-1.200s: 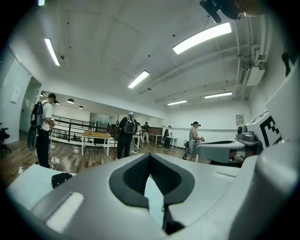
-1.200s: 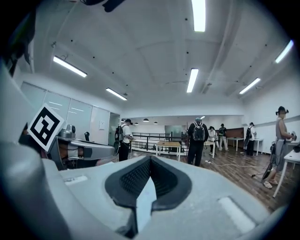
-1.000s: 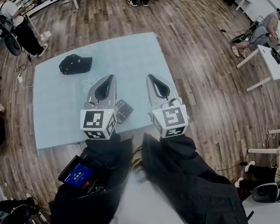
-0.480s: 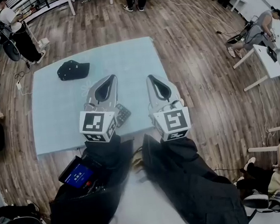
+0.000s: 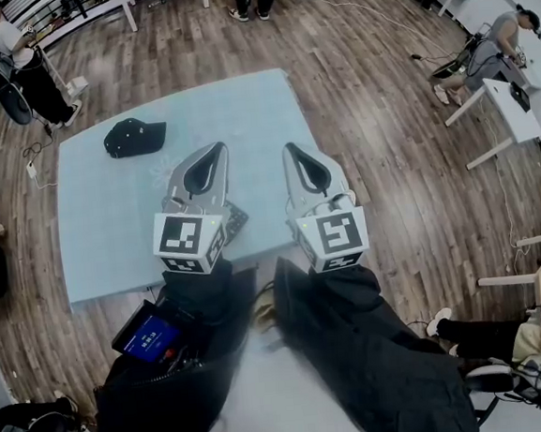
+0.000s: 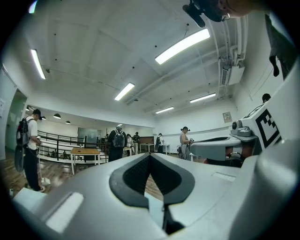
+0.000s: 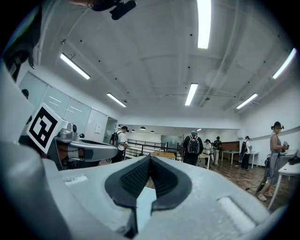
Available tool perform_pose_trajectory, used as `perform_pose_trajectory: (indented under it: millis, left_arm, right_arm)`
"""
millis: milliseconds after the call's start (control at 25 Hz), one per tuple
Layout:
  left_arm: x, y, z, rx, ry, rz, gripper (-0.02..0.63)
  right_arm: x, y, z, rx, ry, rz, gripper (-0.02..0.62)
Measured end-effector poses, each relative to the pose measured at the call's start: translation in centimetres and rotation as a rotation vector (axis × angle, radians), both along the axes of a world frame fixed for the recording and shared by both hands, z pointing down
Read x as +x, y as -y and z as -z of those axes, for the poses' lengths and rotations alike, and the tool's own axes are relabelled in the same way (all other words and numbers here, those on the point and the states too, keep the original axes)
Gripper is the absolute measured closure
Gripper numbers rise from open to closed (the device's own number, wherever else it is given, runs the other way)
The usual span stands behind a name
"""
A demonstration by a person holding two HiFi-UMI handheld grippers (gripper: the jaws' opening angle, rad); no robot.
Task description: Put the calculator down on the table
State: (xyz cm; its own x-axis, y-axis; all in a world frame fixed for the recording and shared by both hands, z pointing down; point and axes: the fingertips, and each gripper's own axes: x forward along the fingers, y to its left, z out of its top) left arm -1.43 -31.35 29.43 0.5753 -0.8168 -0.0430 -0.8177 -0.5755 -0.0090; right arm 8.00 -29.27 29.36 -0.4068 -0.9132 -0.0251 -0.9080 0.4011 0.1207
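Holding both tools level above the desk [image 5: 102, 225], you are carrying nothing: the left hand-held gripper [image 5: 214, 150] and the right hand-held gripper [image 5: 289, 148] are each pressing their jaws together, empty. The calculator [image 5: 237, 219] is already lying on the desk, so the task is looking done; next you are only needing to move clear. The left tool is hiding most of the calculator.

Bright even light from ceiling strips [image 7: 203, 23]; fisheye edges warped; foreground blurred.

Pale blue table [image 5: 110, 215] (black cap [image 5: 134, 137]), brown wood-grain floor [image 5: 387, 153].
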Motion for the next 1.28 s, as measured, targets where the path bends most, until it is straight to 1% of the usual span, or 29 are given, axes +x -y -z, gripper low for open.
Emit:
perform_pose_trajectory:
  millis: [600,1280]
  left_arm:
    - [0.2,0.3,-0.8,-0.019,0.013,0.004,0.604]
    - [0.8,0.1,-1.1,-0.029,0.004,-0.016,0.604]
  right_arm:
    - [0.4,0.3,-0.5,-0.010,0.008,-0.007,0.597]
    - [0.9,-0.1,-0.8,-0.025,-0.003,-0.025,0.597]
